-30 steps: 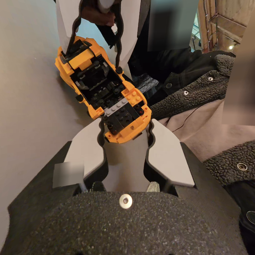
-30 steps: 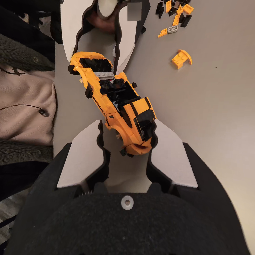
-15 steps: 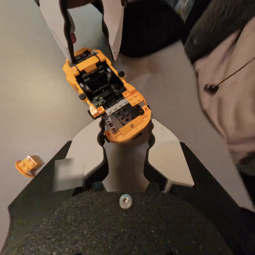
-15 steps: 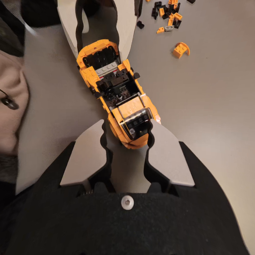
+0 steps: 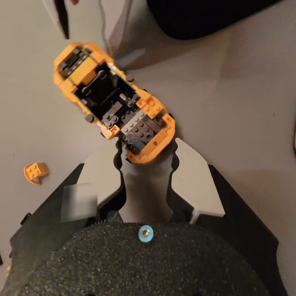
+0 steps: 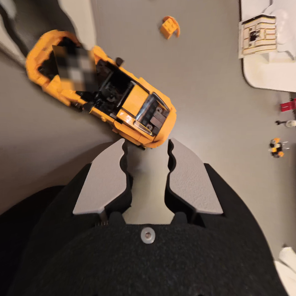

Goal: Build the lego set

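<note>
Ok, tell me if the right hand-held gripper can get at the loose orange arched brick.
Probably yes: the right hand-held gripper is open, and bare grey table lies between it and the loose orange arched brick.

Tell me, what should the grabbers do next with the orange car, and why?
Probably the right gripper should reach for the loose orange arch piece. Its jaws are open and hold nothing, the left gripper seems to steady the orange car by one end, and the car's top shows bare studs.
</note>
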{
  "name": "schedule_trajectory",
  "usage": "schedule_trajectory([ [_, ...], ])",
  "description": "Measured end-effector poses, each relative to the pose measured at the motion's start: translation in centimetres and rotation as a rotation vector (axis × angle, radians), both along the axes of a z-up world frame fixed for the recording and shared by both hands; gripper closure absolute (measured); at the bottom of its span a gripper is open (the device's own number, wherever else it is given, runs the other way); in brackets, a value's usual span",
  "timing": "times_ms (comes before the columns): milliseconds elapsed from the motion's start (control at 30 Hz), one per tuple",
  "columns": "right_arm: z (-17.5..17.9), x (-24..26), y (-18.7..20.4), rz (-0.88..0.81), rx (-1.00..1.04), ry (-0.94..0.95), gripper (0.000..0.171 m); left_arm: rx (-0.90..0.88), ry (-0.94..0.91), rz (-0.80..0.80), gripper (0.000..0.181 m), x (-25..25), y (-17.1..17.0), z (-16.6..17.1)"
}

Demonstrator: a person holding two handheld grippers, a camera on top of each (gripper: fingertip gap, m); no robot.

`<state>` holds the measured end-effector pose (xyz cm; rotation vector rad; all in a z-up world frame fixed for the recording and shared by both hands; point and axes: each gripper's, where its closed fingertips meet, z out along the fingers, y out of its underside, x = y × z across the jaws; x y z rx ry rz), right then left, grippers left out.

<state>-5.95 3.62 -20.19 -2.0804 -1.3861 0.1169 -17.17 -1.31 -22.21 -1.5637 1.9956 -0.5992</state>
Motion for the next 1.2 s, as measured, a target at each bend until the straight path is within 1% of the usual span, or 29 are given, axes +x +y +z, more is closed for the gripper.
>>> schedule_trajectory([
  [133,-0.4,0.0,3.5,0.076,-0.014,-0.047,0.122,-0.017,-0.027,0.019,0.119,0.9,-1.8,0.0],
  [267,-1.1,-1.8,6.4,0.151,-0.029,-0.029,0.128,-0.057,-0.069,0.000,0.120,3.1,-3.4,0.2],
  [333,-1.1,-3.1,7.7,0.176,-0.011,-0.007,0.130,-0.045,-0.076,-0.008,0.123,4.5,-3.6,0.1],
  [433,-0.7,-4.5,9.9,0.147,0.040,-0.006,0.132,-0.039,-0.079,-0.019,0.121,6.8,-3.4,0.0],
  [467,-0.4,-4.3,10.6,0.124,0.074,-0.030,0.132,-0.045,-0.083,-0.017,0.124,7.1,-3.2,0.4],
  [533,0.9,-3.2,11.2,0.058,0.145,-0.019,0.132,-0.072,-0.157,-0.001,0.132,6.7,-2.6,2.6],
  [600,2.1,-2.4,9.6,-0.006,0.115,0.071,0.132,-0.066,-0.247,0.071,0.137,5.0,-0.1,5.4],
  [667,2.7,-1.8,6.3,-0.026,0.055,0.138,0.124,-0.080,-0.290,0.206,0.140,2.4,4.3,7.1],
  [733,2.5,-1.5,2.4,-0.031,-0.030,0.161,0.106,-0.161,-0.242,0.299,0.138,-0.2,8.2,6.8],
  [767,2.1,-1.4,0.4,-0.034,-0.079,0.155,0.097,-0.184,-0.207,0.302,0.140,-1.2,9.8,6.2],
  [800,1.6,-1.3,-1.1,-0.044,-0.107,0.141,0.092,-0.166,-0.173,0.293,0.143,-2.0,11.4,5.4],
  [833,1.1,-1.4,-2.3,-0.052,-0.112,0.129,0.089,-0.127,-0.123,0.267,0.144,-2.5,12.8,4.4],
  [900,0.0,-1.3,-3.6,-0.086,-0.110,0.092,0.089,-0.070,-0.021,0.165,0.142,-2.8,14.2,2.6],
  [1000,-1.3,-0.4,-3.2,-0.135,-0.092,0.054,0.091,-0.019,0.093,0.013,0.134,-1.9,15.1,1.0],
  [1100,-1.4,-0.1,-2.6,-0.134,-0.140,0.099,0.096,-0.024,0.184,-0.152,0.128,-1.0,14.7,0.5],
  [1200,-1.5,0.5,-1.9,-0.108,-0.170,0.097,0.099,-0.048,0.300,-0.285,0.126,-1.3,14.1,0.1],
])
